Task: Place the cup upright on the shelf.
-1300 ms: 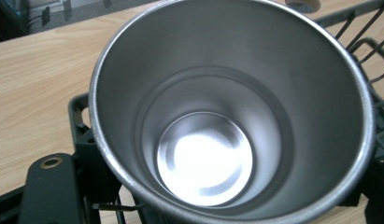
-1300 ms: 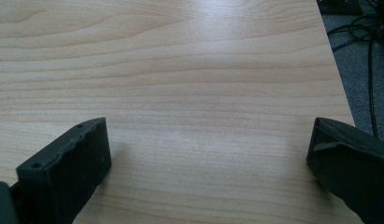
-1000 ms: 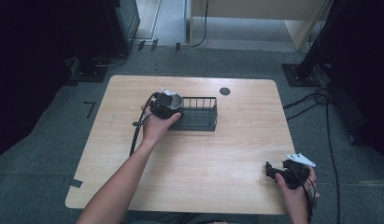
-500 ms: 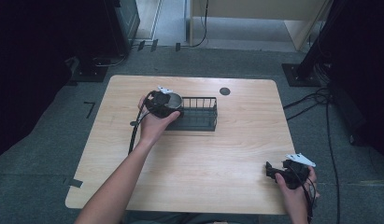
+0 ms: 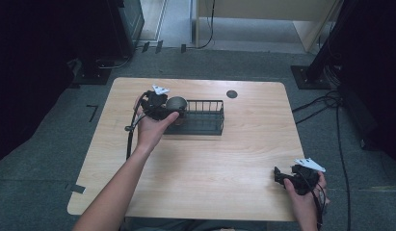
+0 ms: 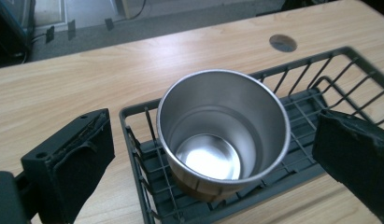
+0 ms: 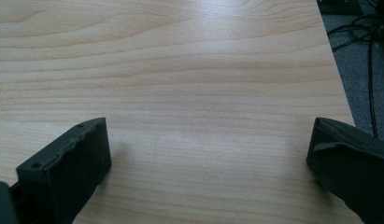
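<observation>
A cup [image 6: 222,135] stands in the basket's [image 6: 330,74] left end on the table [image 5: 210,163].

Left arm: bare forearm reaches from the bottom edge up and forward across the tabletop [image 5: 224,159].
Left hand [image 5: 152,126]: wrapped around the back of its gripper, palm side up.
Left gripper [image 6: 213,154]: jaws spread wide apart, pads facing each other, nothing clamped between them; grey three-cornered plate on top.
Right hand [image 5: 306,192]: low at the near right corner, holding its gripper.
Right gripper [image 7: 208,158]: jaws wide apart, pointing left over bare wood.
</observation>
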`<act>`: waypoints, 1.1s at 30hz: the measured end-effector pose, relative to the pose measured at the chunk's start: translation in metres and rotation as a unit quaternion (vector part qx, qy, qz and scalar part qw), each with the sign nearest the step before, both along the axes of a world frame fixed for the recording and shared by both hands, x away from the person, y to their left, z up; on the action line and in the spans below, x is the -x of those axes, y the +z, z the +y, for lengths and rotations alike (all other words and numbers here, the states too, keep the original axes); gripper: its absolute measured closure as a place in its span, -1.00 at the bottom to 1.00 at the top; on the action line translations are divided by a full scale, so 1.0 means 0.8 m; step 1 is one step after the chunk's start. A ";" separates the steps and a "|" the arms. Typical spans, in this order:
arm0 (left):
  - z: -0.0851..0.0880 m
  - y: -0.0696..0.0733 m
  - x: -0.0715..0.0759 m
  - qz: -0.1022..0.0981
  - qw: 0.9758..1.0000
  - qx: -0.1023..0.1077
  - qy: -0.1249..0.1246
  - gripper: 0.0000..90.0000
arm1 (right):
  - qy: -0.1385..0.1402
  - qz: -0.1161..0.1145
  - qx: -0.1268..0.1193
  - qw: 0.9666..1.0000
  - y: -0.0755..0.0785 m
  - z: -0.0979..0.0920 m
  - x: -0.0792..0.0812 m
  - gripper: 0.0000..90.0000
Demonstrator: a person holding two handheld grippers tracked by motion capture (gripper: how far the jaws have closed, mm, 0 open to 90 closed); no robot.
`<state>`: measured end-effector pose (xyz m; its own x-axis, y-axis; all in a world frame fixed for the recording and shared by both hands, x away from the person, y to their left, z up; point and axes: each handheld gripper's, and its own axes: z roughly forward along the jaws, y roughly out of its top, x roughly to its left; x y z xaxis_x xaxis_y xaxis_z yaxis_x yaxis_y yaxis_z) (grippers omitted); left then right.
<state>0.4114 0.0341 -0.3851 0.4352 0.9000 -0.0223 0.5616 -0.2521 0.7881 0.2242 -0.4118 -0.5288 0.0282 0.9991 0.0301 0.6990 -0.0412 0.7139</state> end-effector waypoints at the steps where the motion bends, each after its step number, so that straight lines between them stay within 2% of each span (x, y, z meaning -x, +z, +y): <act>1: 0.003 0.002 0.004 -0.004 1.000 0.003 0.002 -1.00 | 0.000 0.000 0.000 1.000 0.000 0.000 0.000 -1.00; 6: 0.017 0.005 0.018 -0.011 1.000 0.008 0.004 -1.00 | 0.000 0.000 0.000 1.000 0.000 0.000 0.000 -1.00; 19: 0.050 -0.008 0.059 -0.020 1.000 0.015 0.011 -1.00 | 0.000 0.000 0.000 1.000 0.000 0.000 0.000 -1.00; 25: 0.058 -0.021 0.080 -0.015 1.000 0.009 0.006 -1.00 | 0.000 0.000 0.000 1.000 0.000 0.000 0.000 -1.00; 29: 0.072 -0.037 0.095 -0.013 1.000 0.007 0.015 -1.00 | 0.000 0.000 0.000 1.000 0.000 0.000 0.000 -1.00; 33: 0.083 -0.045 0.102 -0.008 1.000 0.011 0.026 -1.00 | 0.000 0.000 0.000 1.000 0.000 0.000 0.000 -1.00</act>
